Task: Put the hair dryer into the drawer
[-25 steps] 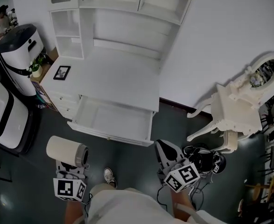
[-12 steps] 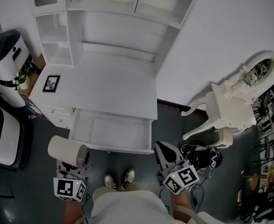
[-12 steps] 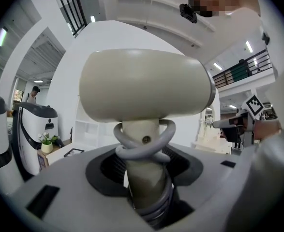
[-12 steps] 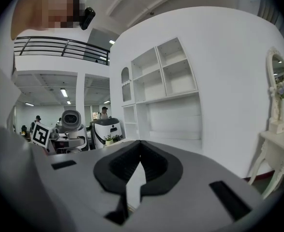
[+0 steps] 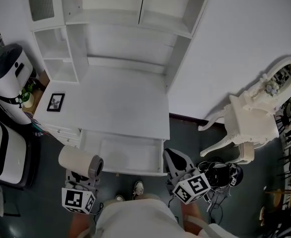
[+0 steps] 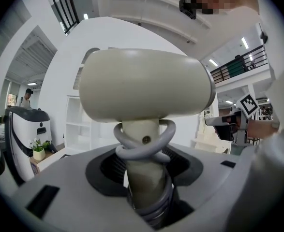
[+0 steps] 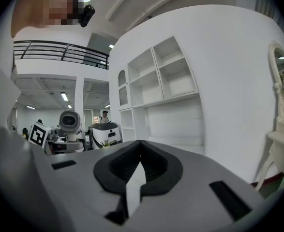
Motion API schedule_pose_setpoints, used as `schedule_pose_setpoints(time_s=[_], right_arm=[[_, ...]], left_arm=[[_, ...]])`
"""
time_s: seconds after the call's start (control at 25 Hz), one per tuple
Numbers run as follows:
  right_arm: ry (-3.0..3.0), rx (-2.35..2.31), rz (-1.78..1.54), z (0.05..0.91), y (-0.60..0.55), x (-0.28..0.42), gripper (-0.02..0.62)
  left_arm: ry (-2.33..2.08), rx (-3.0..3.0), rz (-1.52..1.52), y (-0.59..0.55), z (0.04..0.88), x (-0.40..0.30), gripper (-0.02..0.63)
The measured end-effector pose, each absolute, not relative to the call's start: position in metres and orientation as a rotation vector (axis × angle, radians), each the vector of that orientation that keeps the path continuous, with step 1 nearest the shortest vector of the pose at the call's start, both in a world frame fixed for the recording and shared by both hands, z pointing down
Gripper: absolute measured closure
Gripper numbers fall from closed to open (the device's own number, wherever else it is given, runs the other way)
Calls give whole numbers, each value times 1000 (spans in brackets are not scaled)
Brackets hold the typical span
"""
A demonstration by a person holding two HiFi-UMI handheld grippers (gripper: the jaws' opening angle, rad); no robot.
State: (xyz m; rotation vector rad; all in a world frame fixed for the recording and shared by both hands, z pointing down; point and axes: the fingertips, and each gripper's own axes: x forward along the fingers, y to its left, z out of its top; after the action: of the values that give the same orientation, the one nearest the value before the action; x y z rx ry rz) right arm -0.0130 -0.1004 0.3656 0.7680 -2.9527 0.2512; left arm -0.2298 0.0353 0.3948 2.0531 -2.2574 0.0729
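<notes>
A cream hair dryer (image 5: 79, 160) with a grey nozzle end stands upright in my left gripper (image 5: 81, 178), just left of the open white drawer (image 5: 121, 154). In the left gripper view its body (image 6: 142, 83) fills the middle. My left gripper (image 6: 144, 180) is shut on the handle, which has a grey cord (image 6: 141, 149) wound around it. My right gripper (image 5: 177, 163) hovers at the drawer's right front corner. In the right gripper view my right gripper (image 7: 141, 148) is shut, with its black pads meeting at the tip and nothing between them.
The drawer belongs to a white desk (image 5: 120, 100) with a shelf hutch (image 5: 135, 14) behind it. A small picture frame (image 5: 55, 102) lies on the desk's left. White-and-black machines (image 5: 6, 78) stand at the left. At the right are a white chair (image 5: 252, 123), a mirror (image 5: 280, 76) and a black tangle of cables (image 5: 220, 172).
Both grippers and the person have come closer to the desk. The open drawer now lies right in front of them. The hair dryer stays in the left gripper.
</notes>
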Motion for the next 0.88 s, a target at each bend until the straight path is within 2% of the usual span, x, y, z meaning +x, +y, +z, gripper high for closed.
schedule_pose_setpoints(time_s=[0.36,0.88], right_arm=[[-2996,688,306,368,-147,-29,588],[-2935,734,348,386,-169,-11,588]], left_arm=[[-2255,2096,198,-6,389,-219,393],[-1975,2110,356,-51,465,-204,393]])
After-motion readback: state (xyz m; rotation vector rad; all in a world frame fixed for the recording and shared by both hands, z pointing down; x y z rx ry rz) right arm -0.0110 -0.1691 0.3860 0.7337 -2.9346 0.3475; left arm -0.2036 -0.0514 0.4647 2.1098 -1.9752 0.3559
